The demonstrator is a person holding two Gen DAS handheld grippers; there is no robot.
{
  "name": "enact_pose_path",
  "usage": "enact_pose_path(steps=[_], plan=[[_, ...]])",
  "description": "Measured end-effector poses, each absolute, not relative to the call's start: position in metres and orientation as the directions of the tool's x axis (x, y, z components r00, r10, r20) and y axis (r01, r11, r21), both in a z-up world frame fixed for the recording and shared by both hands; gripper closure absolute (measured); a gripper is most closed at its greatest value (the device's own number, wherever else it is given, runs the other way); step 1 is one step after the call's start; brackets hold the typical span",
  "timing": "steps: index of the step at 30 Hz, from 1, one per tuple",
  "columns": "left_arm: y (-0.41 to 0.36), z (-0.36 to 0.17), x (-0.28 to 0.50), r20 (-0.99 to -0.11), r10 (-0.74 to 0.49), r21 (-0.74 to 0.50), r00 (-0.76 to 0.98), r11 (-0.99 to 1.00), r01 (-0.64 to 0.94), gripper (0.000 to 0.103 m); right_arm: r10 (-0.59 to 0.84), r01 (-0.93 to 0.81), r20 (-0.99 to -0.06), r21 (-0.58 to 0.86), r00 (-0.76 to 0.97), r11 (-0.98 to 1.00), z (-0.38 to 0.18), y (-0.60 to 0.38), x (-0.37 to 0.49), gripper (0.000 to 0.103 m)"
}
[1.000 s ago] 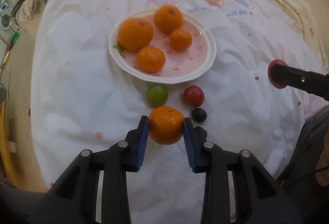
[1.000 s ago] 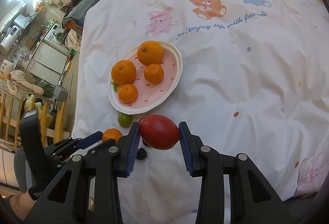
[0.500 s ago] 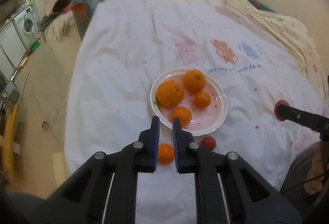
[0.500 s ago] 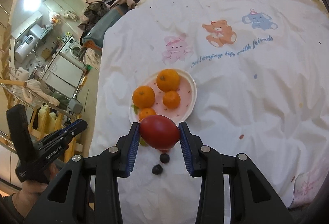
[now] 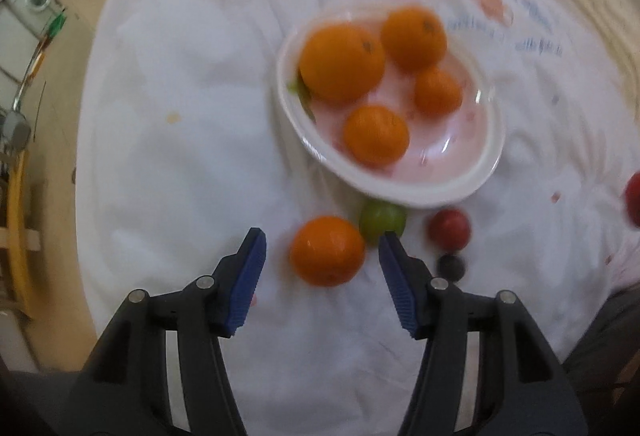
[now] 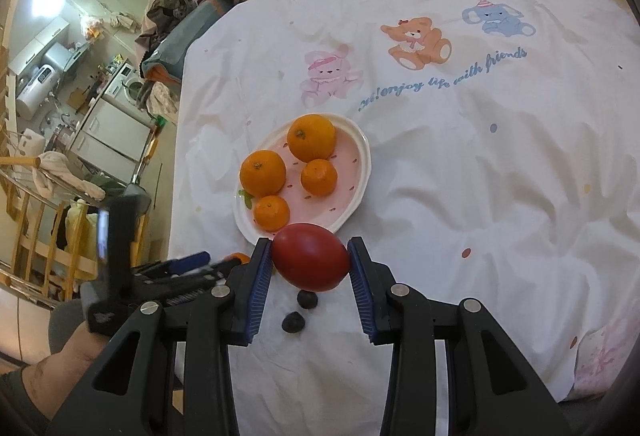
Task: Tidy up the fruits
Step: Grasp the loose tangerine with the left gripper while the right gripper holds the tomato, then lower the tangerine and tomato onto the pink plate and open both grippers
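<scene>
**Ana:** Oranges first, from the left side of the left wrist view. What sits between the blue pads?

**Ben:** The left gripper [image 5: 322,248] has its jaws spread wide, and a loose orange [image 5: 327,251] lies on the white bedsheet [image 5: 180,140] in the gap, touching neither pad. Just beyond it, right of centre, a green fruit [image 5: 382,222] rests against the near rim of the plate [image 5: 490,156].

**Ana:** And on the plate?

**Ben:** Four oranges: the largest orange [image 5: 342,63] at the left with a green leaf beside it, a second large one [image 5: 414,38] behind, a small orange [image 5: 437,92] to the right, and a medium orange [image 5: 376,140] nearest the gripper. The view is blurred, so finer detail is lost.

**Ana:** Further right?

**Ben:** A small red fruit [image 5: 449,229] on the sheet near the plate's rim, and a dark berry [image 5: 451,267] just in front of it.

**Ana:** Now the right wrist view.

**Ben:** At the far left a hand [image 6: 60,356] holds the other tool. The right gripper [image 6: 309,263] is clamped on a big red fruit [image 6: 310,262], held above the sheet just in front of the plate's near edge. Two dark berries [image 6: 307,300] lie on the sheet below it. Cartoon animals [image 6: 416,40] are printed on the sheet farther right.
</scene>
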State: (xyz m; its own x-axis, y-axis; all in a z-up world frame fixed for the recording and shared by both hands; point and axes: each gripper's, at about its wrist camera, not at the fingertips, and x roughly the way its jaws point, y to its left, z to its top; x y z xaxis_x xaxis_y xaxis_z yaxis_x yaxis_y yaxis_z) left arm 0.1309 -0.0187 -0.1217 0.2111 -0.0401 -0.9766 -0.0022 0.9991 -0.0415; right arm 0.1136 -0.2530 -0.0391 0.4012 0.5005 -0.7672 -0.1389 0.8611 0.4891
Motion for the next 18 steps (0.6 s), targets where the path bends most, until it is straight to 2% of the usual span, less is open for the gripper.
enact_pose_path(steps=[1, 2, 3, 9, 15, 18], plan=[[-0.021, -0.128, 0.129, -0.981, -0.029, -0.027, 0.190, 1.000, 0.010, 0.050, 0.495, -0.136, -0.771, 0.484, 0.401, 0.864, -0.040, -0.254, 0.113, 0.063], [-0.022, -0.133, 0.127, -0.984, -0.029, -0.026, 0.174, 0.999, 0.021, 0.062, 0.493, -0.133, -0.773, 0.483, 0.399, 0.866, -0.041, -0.255, 0.114, 0.063], [-0.021, -0.134, 0.126, -0.985, -0.043, -0.039, 0.169, 0.999, 0.025, 0.066, 0.492, -0.129, -0.775, 0.484, 0.397, 0.866, -0.042, -0.256, 0.114, 0.063], [-0.014, -0.084, 0.113, -0.952, -0.089, -0.086, 0.291, 0.996, 0.021, 0.067, 0.513, -0.107, -0.762, 0.516, 0.395, 0.850, -0.041, -0.262, 0.119, 0.063], [-0.019, -0.030, 0.125, -0.895, -0.080, -0.052, 0.438, 0.996, 0.077, 0.067, 0.516, -0.113, -0.753, 0.519, 0.408, 0.847, -0.036, -0.262, 0.137, 0.063], [-0.023, -0.026, 0.141, -0.888, -0.080, -0.040, 0.453, 0.994, 0.097, 0.067, 0.522, -0.122, -0.745, 0.523, 0.415, 0.844, -0.034, -0.260, 0.152, 0.063]])
